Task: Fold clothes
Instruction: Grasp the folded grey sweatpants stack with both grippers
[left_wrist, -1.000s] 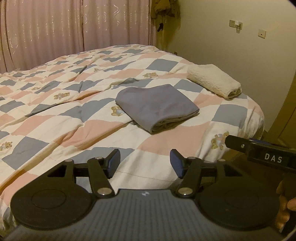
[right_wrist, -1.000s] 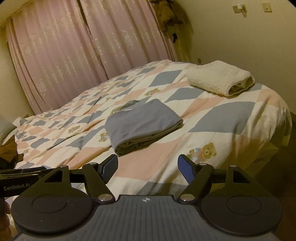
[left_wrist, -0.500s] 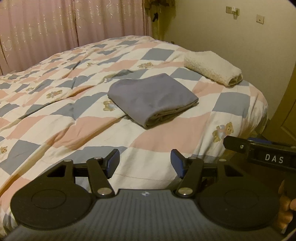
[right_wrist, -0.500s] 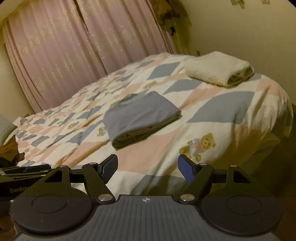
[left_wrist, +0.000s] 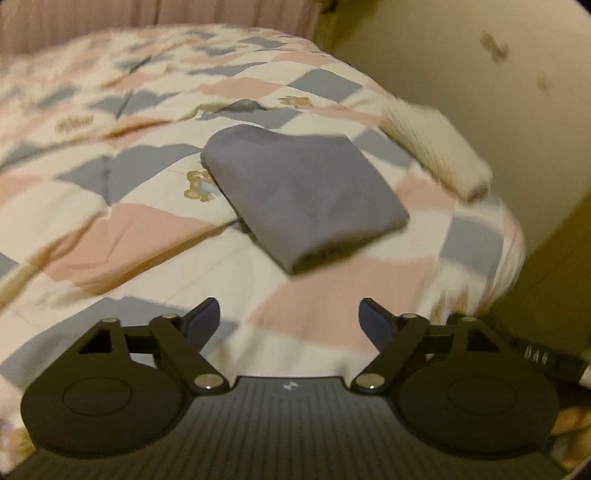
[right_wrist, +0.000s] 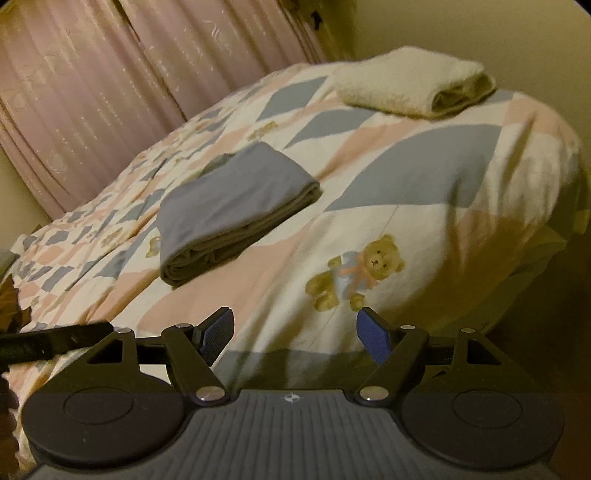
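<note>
Because it is already folded into a flat rectangle, the grey garment (left_wrist: 306, 195) lies free on the quilt (left_wrist: 110, 229) near the bed's corner, its stacked edges facing the grippers, probably the easiest side to grasp. One cream towel (right_wrist: 413, 81), also folded, sits well apart toward the far edge. Two grippers point down at the bed: the left gripper (left_wrist: 289, 320) is opening with nothing between its jaws; the right gripper (right_wrist: 295, 334) stands spread and empty. Pink curtains (right_wrist: 110, 92) hang behind.

I've got a pink, grey and cream checked teddy-bear quilt (right_wrist: 424, 229) ahead of me, pink pleated curtains (right_wrist: 110, 92) behind it.
</note>
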